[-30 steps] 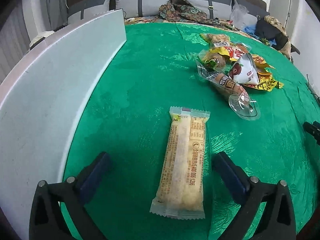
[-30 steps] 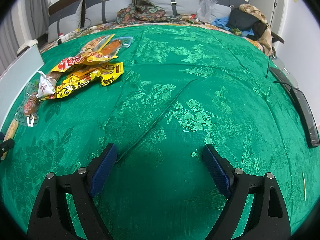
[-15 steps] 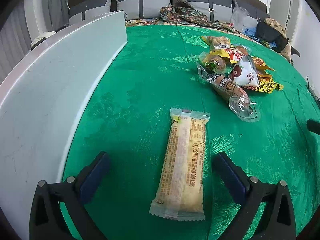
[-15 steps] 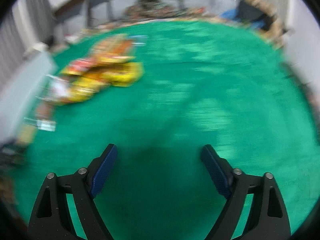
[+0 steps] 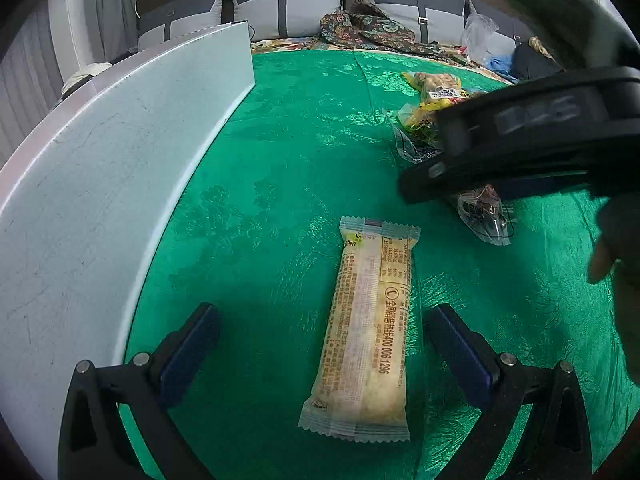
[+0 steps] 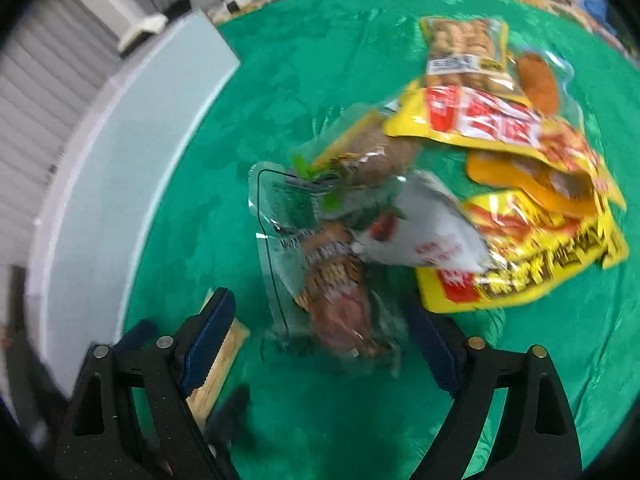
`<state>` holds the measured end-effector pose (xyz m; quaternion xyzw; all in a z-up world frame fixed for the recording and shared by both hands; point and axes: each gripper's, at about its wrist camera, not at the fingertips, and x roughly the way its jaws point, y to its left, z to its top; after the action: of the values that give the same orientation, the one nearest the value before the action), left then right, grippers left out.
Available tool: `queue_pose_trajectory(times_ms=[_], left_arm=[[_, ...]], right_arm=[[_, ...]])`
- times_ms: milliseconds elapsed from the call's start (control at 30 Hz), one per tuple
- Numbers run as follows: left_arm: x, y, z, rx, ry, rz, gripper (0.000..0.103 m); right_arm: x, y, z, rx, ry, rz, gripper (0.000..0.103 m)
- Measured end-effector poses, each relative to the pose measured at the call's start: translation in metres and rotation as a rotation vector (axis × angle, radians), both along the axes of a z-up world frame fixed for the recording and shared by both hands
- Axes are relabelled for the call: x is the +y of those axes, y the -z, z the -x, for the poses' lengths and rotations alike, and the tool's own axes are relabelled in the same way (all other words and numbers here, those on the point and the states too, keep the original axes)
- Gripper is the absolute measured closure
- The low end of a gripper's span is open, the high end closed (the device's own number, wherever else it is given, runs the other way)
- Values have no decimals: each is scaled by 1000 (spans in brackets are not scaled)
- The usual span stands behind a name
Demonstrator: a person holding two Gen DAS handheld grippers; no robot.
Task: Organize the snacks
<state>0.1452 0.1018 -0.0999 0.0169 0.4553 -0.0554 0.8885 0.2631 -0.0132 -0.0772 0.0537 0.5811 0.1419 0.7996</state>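
Blurrily, both grippers gape: right gripper (image 6: 320,344) over clear packet (image 6: 320,264), seemingly untouched.

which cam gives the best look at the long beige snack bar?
Left wrist. The beige snack bar lies whole and sharp on the green cloth between the open left gripper, printed text readable. The right wrist view shows only a blurred corner of it behind that gripper's left finger.
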Motion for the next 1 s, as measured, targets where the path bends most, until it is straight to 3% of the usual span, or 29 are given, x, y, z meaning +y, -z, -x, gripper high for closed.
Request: queue_pose_trajectory(times_ms=[133, 233, 333, 633, 867, 1000], left_arm=[[0, 0, 1, 0, 0, 0, 0], [0, 0, 1, 0, 0, 0, 0], [0, -1, 0, 0, 0, 0, 0], [0, -1, -1, 0, 0, -1, 0], [0, -1, -1, 0, 0, -1, 0], [0, -1, -1, 0, 0, -1, 0]], right_arm=[[26, 3, -6, -8, -44, 159, 17], [32, 2, -3, -22, -46, 225, 36], [25, -2, 1, -11, -39, 194, 48], [-10, -6, 35, 26, -81, 109, 51], [-57, -9, 95, -59, -104, 210, 51], [-97, -7, 128, -110, -9, 220, 49]])
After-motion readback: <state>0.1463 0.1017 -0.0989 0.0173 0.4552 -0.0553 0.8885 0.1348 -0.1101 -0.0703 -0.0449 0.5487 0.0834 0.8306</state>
